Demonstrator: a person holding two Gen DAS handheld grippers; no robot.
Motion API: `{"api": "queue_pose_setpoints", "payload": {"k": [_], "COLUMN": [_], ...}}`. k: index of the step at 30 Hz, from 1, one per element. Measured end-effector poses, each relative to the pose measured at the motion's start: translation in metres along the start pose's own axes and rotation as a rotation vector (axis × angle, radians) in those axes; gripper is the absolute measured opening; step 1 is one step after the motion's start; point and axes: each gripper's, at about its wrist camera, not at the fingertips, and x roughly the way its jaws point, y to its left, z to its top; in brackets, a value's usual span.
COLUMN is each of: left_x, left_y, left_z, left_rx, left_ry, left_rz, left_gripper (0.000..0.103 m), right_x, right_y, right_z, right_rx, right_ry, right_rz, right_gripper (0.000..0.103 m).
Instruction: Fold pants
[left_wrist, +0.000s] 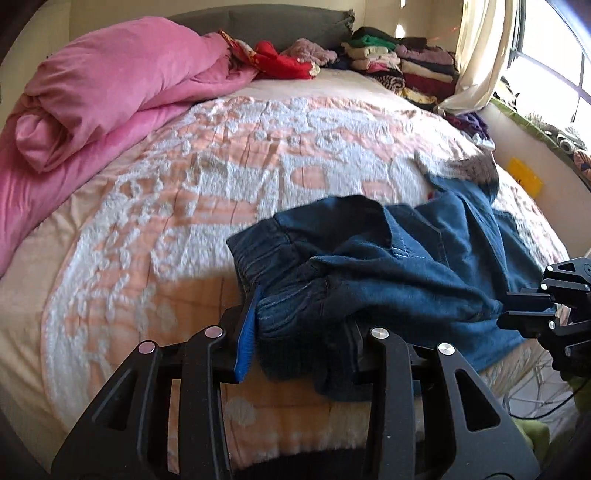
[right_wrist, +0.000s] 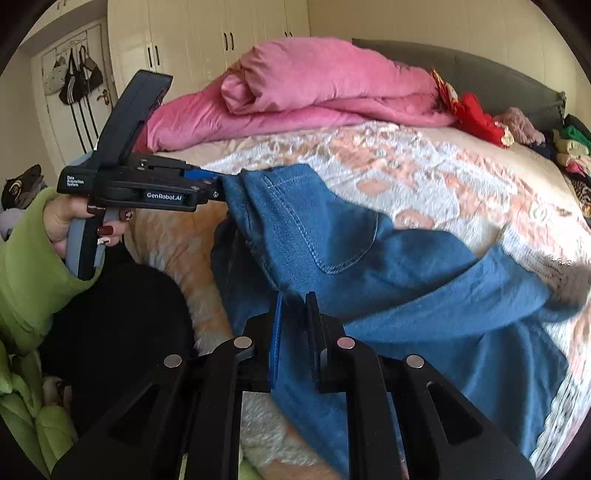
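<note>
we're pinching the blue pants (left_wrist: 388, 266) with both grippers. the left gripper (left_wrist: 299, 339) is clamping a thick bunch of the elastic waistband, jaws held fairly wide by the fabric. the right gripper (right_wrist: 295, 332) is squeezing a thinner fold, jaws nearly together. the pants are lying crumpled at the near edge of the bed (left_wrist: 184, 206), legs trailing toward the window side. plenty of open bedspread is sitting beyond them, with the pink duvet (left_wrist: 110, 92) rolled well apart at the far left.

I'm getting bright daylight from the window (left_wrist: 554, 62), which is blown out to white glare. Both fisheye views curve hard and darken at the corners. The bedspread (left_wrist: 221, 177) texture smears with motion blur, and a soft shadow falls beneath the pants (left_wrist: 388, 266).
</note>
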Motion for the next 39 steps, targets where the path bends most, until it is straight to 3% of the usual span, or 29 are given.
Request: {"api": "queue_pose_setpoints", "payload": {"k": [5, 7, 9, 14, 16, 17, 18, 24, 27, 32, 39], "left_x": [-0.005, -0.006, -0.007, -0.007, -0.007, -0.007, -0.007, 0.000, 0.003, -0.001, -0.015], "left_y": [-0.004, -0.002, -0.001, -0.001, -0.001, -0.002, -0.002, 0.003, 0.001, 0.007, 0.019], "left_z": [-0.007, -0.007, -0.006, -0.005, -0.005, -0.005, -0.005, -0.009, -0.011, -0.015, -0.025], "left_rx": [0.017, 0.008, -0.001, 0.001, -0.001, -0.002, -0.003, -0.028, -0.014, -0.019, -0.058], "left_ry": [0.002, 0.000, -0.005, -0.004, -0.003, -0.003, -0.003, 0.024, 0.043, 0.055, 0.061], "left_rz": [0.002, -0.002, -0.008, -0.009, -0.010, -0.010, -0.008, -0.015, -0.006, 0.014, 0.026], "left_gripper": [0.029, 0.029, 0.029, 0.029, 0.029, 0.029, 0.030, 0.035, 0.036, 0.051, 0.061], "right_x": [-0.001, -0.005, -0.007, 0.018, 0.034, 0.038, 0.039, 0.007, 0.011, 0.035, 0.031], "right_y": [0.011, 0.013, 0.017, 0.030, 0.025, 0.021, 0.016, 0.016, 0.024, 0.031, 0.021], "right_z": [-0.008, -0.008, -0.008, -0.008, -0.008, -0.007, -0.005, -0.007, -0.016, -0.031, -0.031], "right_rx": [-0.062, -0.097, -0.162, -0.356, -0.368, -0.352, -0.317, -0.220, -0.197, -0.169, -0.087], "right_ry": [0.011, -0.002, -0.013, 0.038, 0.076, 0.095, 0.106, 0.059, 0.075, 0.143, 0.123], "right_rz": [-0.030, -0.065, -0.111, -0.221, -0.286, -0.291, -0.271, -0.129, -0.075, -0.062, -0.026], "right_gripper": [0.014, 0.026, 0.048, 0.050, 0.042, 0.012, 0.003, 0.003, 0.003, 0.004, 0.006]}}
